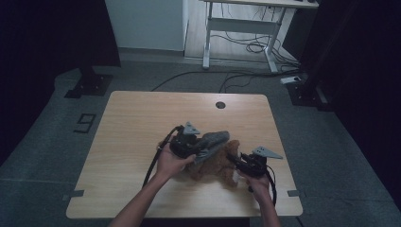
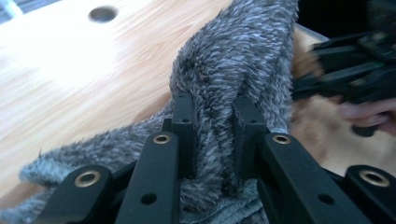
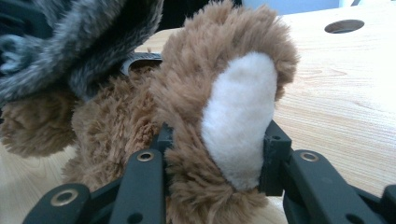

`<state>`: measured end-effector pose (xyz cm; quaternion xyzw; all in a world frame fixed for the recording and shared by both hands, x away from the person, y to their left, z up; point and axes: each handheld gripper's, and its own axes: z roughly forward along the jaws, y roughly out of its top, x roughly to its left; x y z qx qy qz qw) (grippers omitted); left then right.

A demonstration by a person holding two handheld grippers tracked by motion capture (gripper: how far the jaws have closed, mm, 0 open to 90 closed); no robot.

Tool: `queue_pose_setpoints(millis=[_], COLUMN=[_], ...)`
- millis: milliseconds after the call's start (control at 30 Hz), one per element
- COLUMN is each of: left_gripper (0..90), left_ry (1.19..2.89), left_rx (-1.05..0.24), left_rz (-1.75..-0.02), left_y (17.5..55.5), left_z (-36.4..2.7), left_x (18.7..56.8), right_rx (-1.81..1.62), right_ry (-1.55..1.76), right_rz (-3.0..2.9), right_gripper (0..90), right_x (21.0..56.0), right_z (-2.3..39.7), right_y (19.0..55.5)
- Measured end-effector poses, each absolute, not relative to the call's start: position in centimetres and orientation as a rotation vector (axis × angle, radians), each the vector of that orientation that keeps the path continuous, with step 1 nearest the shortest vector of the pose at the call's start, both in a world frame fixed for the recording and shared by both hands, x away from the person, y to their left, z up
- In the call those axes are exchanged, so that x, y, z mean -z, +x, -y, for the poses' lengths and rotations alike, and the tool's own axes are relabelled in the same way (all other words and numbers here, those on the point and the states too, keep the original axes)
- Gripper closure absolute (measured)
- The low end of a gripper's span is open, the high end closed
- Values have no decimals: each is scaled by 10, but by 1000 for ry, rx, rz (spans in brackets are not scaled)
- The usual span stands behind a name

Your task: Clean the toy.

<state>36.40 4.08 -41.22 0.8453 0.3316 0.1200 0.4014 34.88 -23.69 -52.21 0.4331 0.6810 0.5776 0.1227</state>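
Observation:
A brown plush toy (image 1: 215, 168) lies near the table's front middle, with a grey fluffy cloth (image 1: 213, 141) draped over its upper left part. My left gripper (image 1: 190, 146) is shut on a fold of the grey fluffy cloth (image 2: 233, 84), which bunches between the two black pads. My right gripper (image 1: 239, 161) is shut on the brown plush toy (image 3: 196, 116), its pads squeezing a limb with a white sole patch (image 3: 240, 116). The grey cloth (image 3: 79, 42) hangs over the toy at the upper left of the right gripper view. The right gripper (image 2: 345, 70) and a fingertip show at the left gripper view's right edge.
The wooden table (image 1: 142, 123) has a round cable hole (image 1: 220, 105) near its far edge. Beyond it stand a white desk frame (image 1: 241, 28) with cables on the floor and dark stand bases at both sides. A taped numeral marks the floor at left.

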Motion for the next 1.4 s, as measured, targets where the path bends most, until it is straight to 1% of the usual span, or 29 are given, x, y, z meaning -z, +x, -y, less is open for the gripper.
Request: queue_pose_setpoints(millis=[33,67,100,133,267,333,467,567,767,933,1067,1133,1167,1200,1233,1333,1400], left_gripper=[739,739,739,739,741,741,742,742,741,741,740,740,739,739,739,739,739], left_ry=[2146,2146,2165,2174,2201,2186,2189,2179,2123,2102,2132,2136,2142,2142,2149,2186,2217], left_rx=[-303,-303,-314,-311,-293,-277,-298,-314,-306,-314,-350,-345,-336,-336,-321,-328,-354], left_rz=[-799,-799,-779,-780,-805,-813,-822,-851,-904,-917,-872,-858,-835,-835,-823,-818,-819], left_y=[361,361,361,362,369,371,369,370,371,368,362,362,362,362,363,366,369], left_z=[-24,-24,-9,-3,6,0,-9,-24,-53,-59,-40,-34,-22,-22,-10,7,14], left_x=[410,410,412,415,428,433,431,431,432,431,421,420,417,417,417,422,430], right_rx=[-1684,-1684,-1683,-1683,-1673,-1682,-1682,-1685,-1693,-1697,-1692,-1697,-1698,-1698,-1695,-1693,-1688], right_ry=[1260,1258,1258,1258,1254,1260,1265,1266,1258,1255,1243,1238,1236,1236,1237,1233,1221], right_rz=[-1987,-1984,-1985,-1984,-1987,-1984,-1986,-1984,-1989,-1990,-1985,-1974,-1971,-1971,-1973,-1971,-1970], right_gripper=[621,621,621,621,621,621,621,620,619,619,620,620,621,621,621,621,621], right_x=[522,522,522,522,521,522,522,521,522,521,521,522,521,521,521,521,520], right_z=[237,237,237,237,238,238,238,239,238,238,237,237,236,236,236,235,236], right_y=[349,349,348,348,348,348,349,348,349,348,348,348,348,348,348,348,347])
